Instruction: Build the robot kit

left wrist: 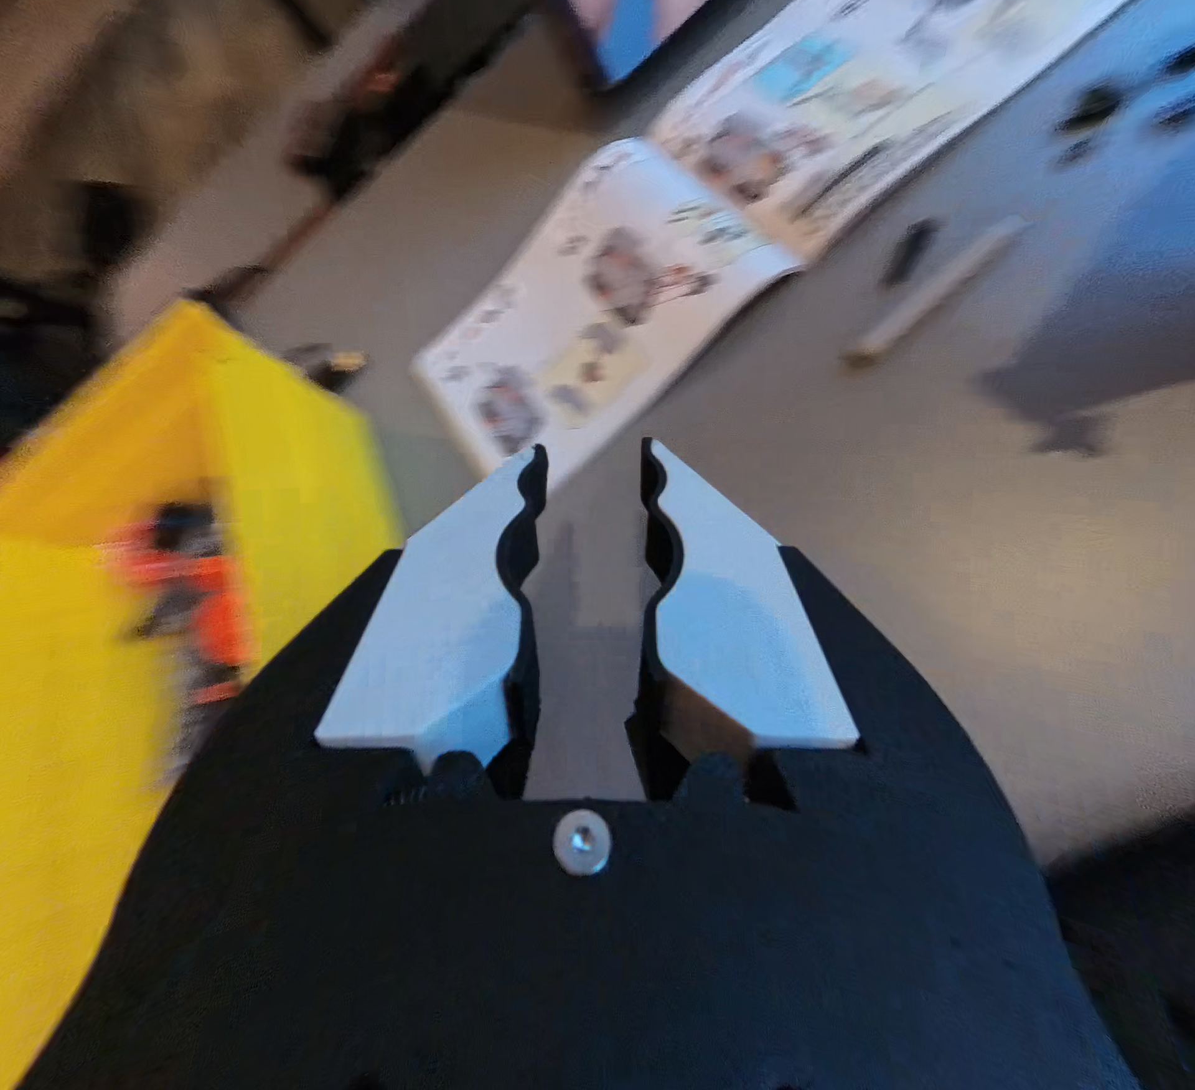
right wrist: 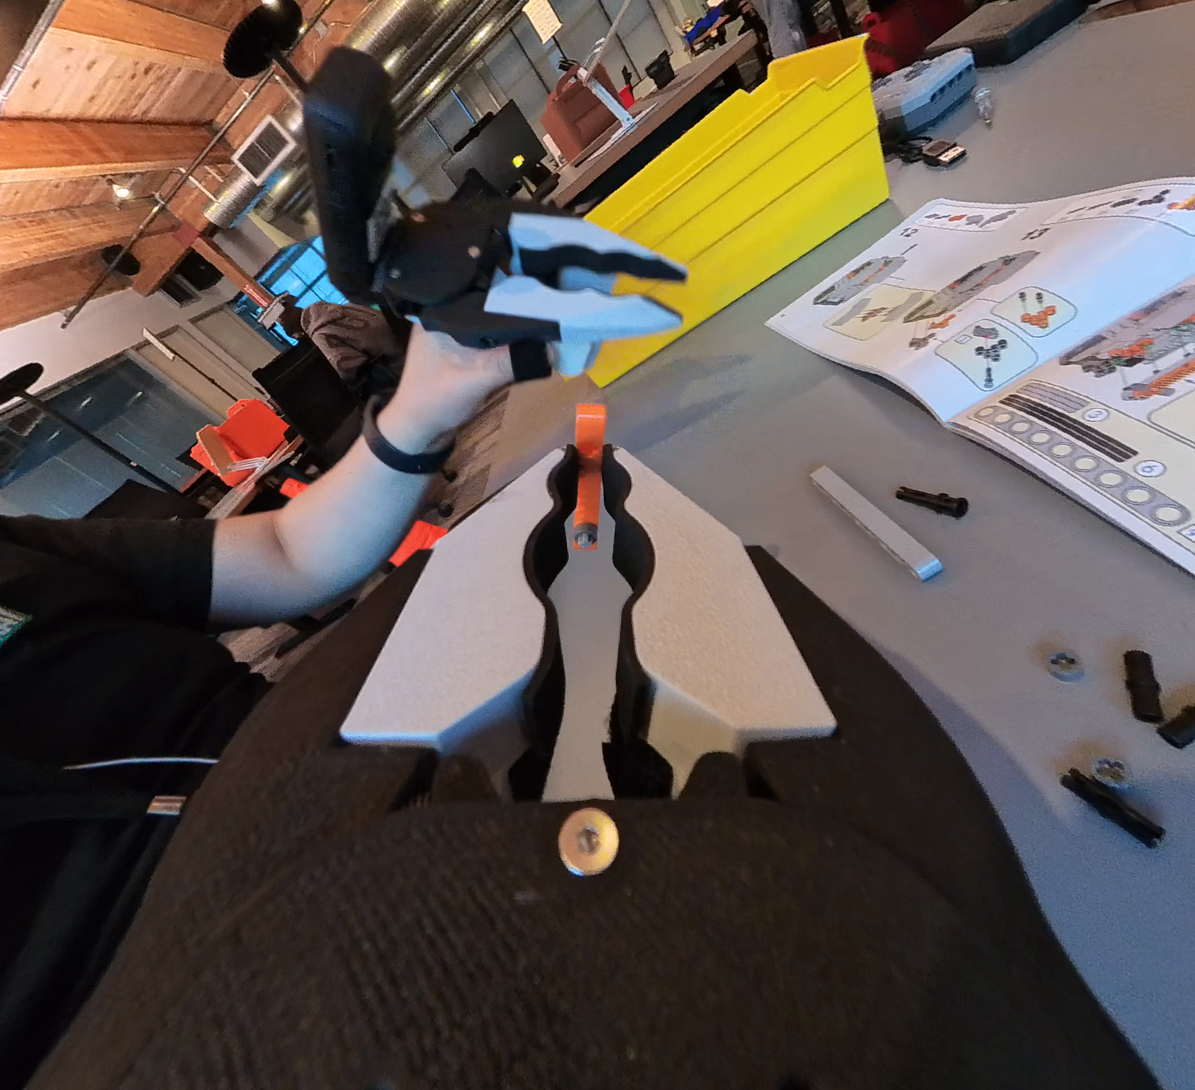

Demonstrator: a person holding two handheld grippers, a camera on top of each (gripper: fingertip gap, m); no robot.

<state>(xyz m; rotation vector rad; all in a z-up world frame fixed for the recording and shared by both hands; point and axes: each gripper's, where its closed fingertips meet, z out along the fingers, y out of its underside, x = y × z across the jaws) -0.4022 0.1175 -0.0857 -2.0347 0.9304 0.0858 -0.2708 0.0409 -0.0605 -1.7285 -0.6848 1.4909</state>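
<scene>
My right gripper [right wrist: 590, 456] is shut on a small orange piece [right wrist: 590, 480] with a grey pin at its near end, and holds it upright above the grey table [right wrist: 743, 574]. My left gripper [left wrist: 593, 454] is open and empty; its view is blurred by motion. It also shows in the right wrist view [right wrist: 679, 296], held in a hand up in the air to the left, pointing at the yellow bin [right wrist: 743, 206]. In the left wrist view the yellow bin [left wrist: 213, 445] is close on the left, with orange parts [left wrist: 194, 600] inside.
An open instruction booklet [right wrist: 1034, 348] lies on the right and also shows in the left wrist view [left wrist: 614, 296]. A grey beam [right wrist: 873, 522], black pins [right wrist: 931, 503] and small washers [right wrist: 1064, 666] lie on the table. A grey block [right wrist: 925, 89] sits behind the bin.
</scene>
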